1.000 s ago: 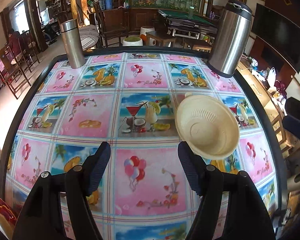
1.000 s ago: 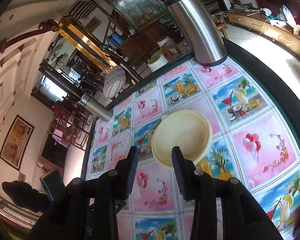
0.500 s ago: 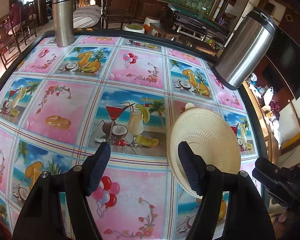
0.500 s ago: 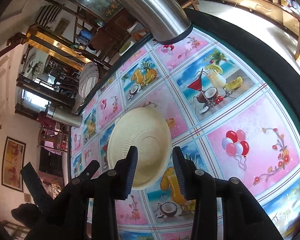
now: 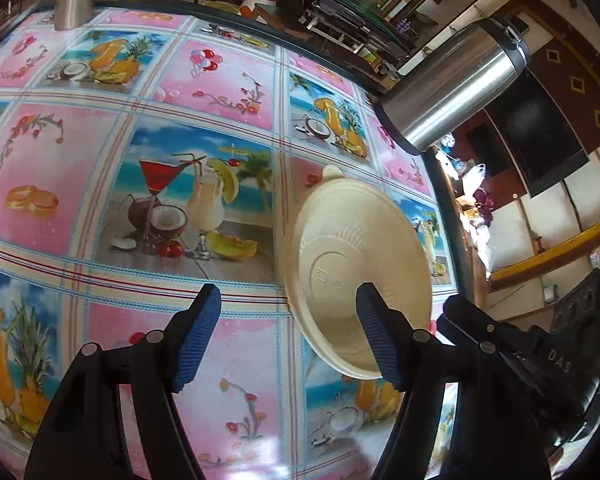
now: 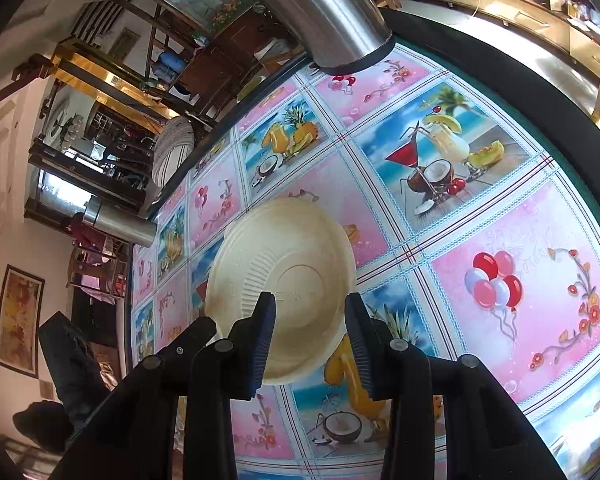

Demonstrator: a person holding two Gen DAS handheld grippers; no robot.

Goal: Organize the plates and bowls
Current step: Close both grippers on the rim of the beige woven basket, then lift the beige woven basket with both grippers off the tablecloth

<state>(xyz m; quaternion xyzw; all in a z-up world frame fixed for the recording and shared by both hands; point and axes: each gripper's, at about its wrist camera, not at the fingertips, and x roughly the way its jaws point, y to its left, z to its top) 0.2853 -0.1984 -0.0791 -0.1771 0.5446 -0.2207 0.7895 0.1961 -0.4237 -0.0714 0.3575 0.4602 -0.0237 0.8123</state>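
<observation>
1. Bowl [image 5: 352, 264]: 1 cream disposable bowl with ribbed wall, open side up on the patterned tablecloth [image 5: 204, 92].

2. Left gripper [image 5: 288, 332]: fingers set wide apart, gripping nothing; bowl lies at the right-hand fingertip [image 5: 376, 328], which overlaps its near wall in view; contact cannot be told.

3. Right gripper [image 6: 310, 332]: fingers partly open, empty; bowl's near rim sits between and just beyond the 2 fingertips.

4. Large steel flask [image 5: 456, 84]: upright, beyond the bowl.

5. Slim steel flask [image 6: 120, 222]: far table edge.
</observation>
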